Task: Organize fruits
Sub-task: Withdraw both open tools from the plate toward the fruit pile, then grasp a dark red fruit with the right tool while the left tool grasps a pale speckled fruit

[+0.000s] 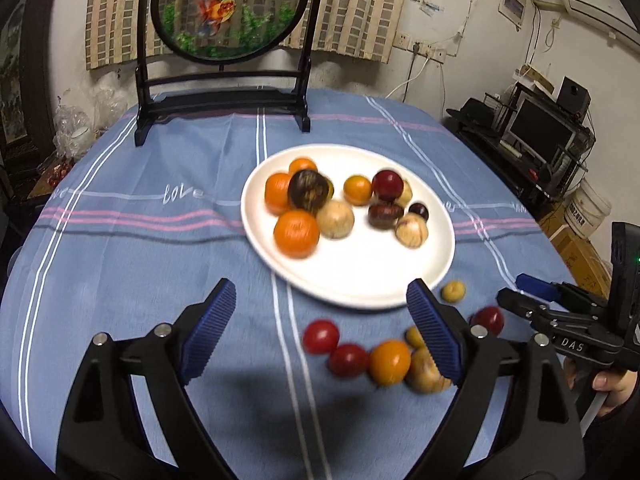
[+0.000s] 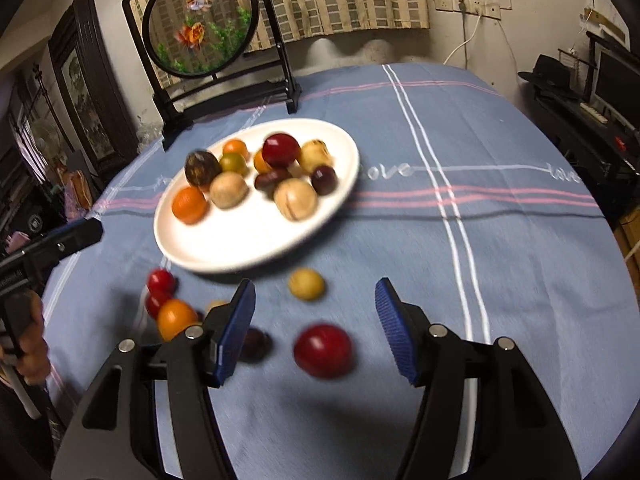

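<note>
Blue-padded left gripper (image 1: 322, 330) fills the bottom of the left wrist view, fingers spread wide, nothing between the pads, hanging above the blue striped tablecloth (image 1: 140, 272). Just ahead of it sits a loose cluster on the cloth: red fruit (image 1: 321, 336), second red fruit (image 1: 348, 360) touching it, orange fruit (image 1: 389, 362) next, tan fruit (image 1: 425, 372) partly behind the right-hand pad. Small yellow fruit (image 1: 453, 291) lies just beside the near rim of the white plate (image 1: 360, 276).

Right gripper (image 2: 316, 334) in its own view also spread apart, holding nothing; big red fruit (image 2: 323, 350) lies on the cloth below the gap between the pads, not touched. Dark purple fruit (image 2: 256, 345) partly hidden behind the left-hand pad. Same yellow fruit sits farther ahead, near the plate edge.

Plate holds a pile: three orange ones, dark brown-streaked ball (image 1: 309, 191), pale tan ones, dark red round one (image 1: 387, 185), small dark ones; several touching. All fruits blurred, exact kinds can't tell.

Right gripper also shows at the right edge of the left wrist view, hand on its handle. Framed goldfish screen (image 1: 228, 8) on black stand at the far table edge, well apart from the plate
</note>
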`<action>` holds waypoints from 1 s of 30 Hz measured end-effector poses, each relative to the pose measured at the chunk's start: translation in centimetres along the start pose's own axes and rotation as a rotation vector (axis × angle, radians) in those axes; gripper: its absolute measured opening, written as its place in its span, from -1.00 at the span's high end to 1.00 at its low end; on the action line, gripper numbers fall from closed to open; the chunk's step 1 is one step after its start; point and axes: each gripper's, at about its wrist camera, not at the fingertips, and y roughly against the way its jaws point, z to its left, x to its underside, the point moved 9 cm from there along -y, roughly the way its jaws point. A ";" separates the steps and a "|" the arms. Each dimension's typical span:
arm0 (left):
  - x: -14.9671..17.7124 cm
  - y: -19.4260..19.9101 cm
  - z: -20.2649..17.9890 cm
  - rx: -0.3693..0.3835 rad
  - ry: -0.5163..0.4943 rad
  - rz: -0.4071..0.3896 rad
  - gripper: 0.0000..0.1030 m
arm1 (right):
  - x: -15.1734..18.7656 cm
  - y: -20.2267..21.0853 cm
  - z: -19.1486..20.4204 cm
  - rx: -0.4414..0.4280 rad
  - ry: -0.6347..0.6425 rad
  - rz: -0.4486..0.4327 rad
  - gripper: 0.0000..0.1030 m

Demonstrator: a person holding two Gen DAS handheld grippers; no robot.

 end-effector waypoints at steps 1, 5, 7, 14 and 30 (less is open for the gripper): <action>0.5 0.0 0.1 0.000 0.000 0.007 -0.73 | 0.6 0.1 -0.2 0.006 0.005 0.007 -0.22; 2.6 -0.1 0.4 -0.020 -0.007 0.028 -0.73 | 2.4 0.2 -0.6 0.046 0.034 0.021 -0.22; 3.5 -0.2 0.5 -0.037 -0.016 0.034 -0.73 | 3.3 0.0 -0.6 0.055 0.044 0.034 -0.22; 6.1 -0.3 -0.6 -0.012 -0.064 0.069 -0.74 | 4.4 -1.8 -0.6 0.062 0.042 0.085 -0.22; 7.3 -2.1 0.4 -0.011 -0.047 0.136 -0.74 | 3.0 -4.5 0.5 0.127 0.092 0.129 0.25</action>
